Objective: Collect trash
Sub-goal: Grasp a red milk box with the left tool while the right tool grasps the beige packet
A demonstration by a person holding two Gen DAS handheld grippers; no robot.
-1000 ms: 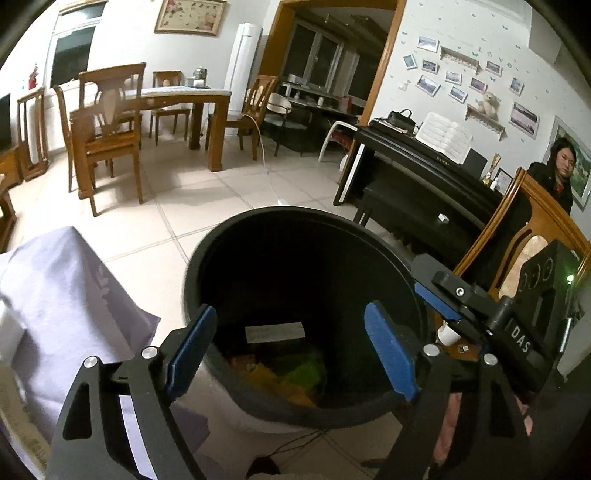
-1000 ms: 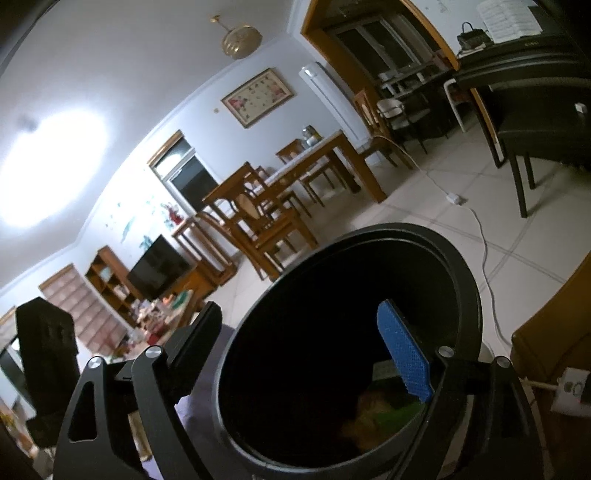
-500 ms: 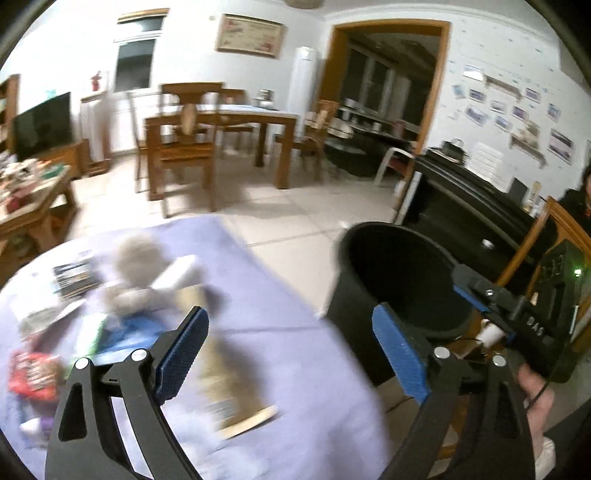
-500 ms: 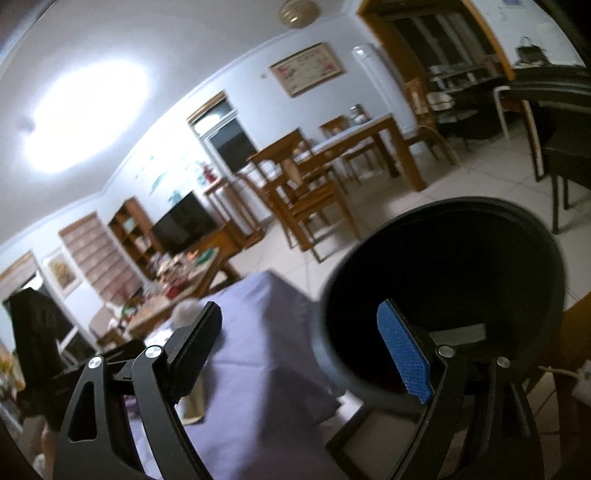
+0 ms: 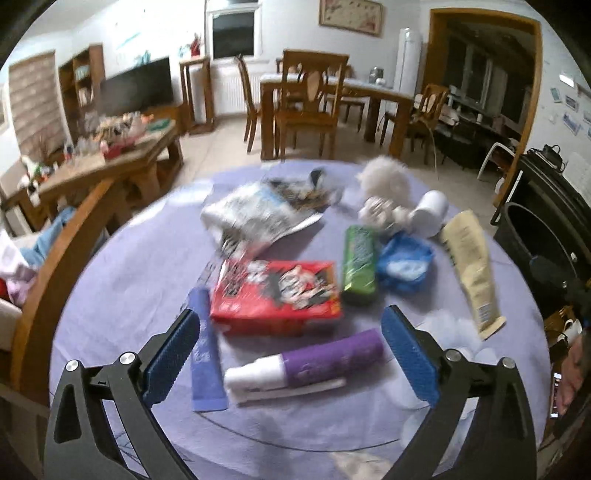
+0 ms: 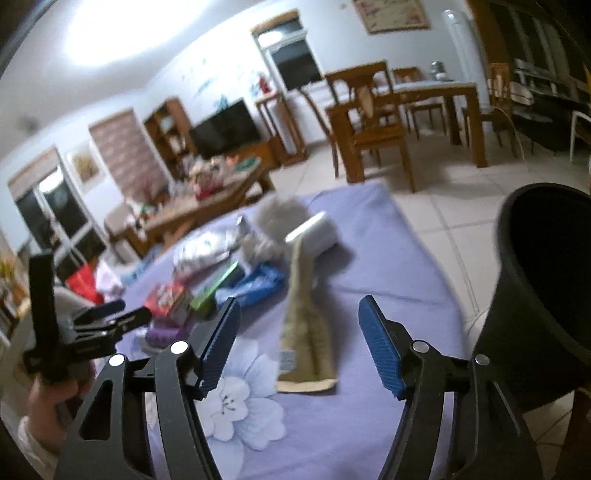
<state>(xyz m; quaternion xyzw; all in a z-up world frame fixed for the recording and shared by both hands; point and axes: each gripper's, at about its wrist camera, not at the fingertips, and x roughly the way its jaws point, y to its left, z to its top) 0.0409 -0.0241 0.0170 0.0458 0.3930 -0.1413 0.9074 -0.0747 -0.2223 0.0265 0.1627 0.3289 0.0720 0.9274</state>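
While both jaws gape empty, left gripper (image 5: 290, 352) tilts over purple tube (image 5: 325, 360).

Black claw frames w/ silver screws, ribbed blue pads (image 5: 410, 360); white sleeve cuff.

1. We are in a home, in an open living and dining room with a pale tiled floor (image 5: 221, 147).
2. We see a wooden dining table (image 5: 369, 92) with matching wooden chairs (image 5: 310, 96) around it.
3. We see a flat television (image 6: 225, 129) on a low stand, with wooden shelves (image 6: 166, 129) beside it.
4. A cluttered wooden coffee table (image 5: 110, 155) stands near the television.
5. A framed picture (image 5: 351, 16) hangs on the white wall, above a tall white standing air conditioner (image 5: 408, 59).
6. A dark piano (image 5: 554, 192) stands by the wall at the right.
7. Nearest us is a table under a lilac cloth (image 6: 369, 229) printed with white flowers.
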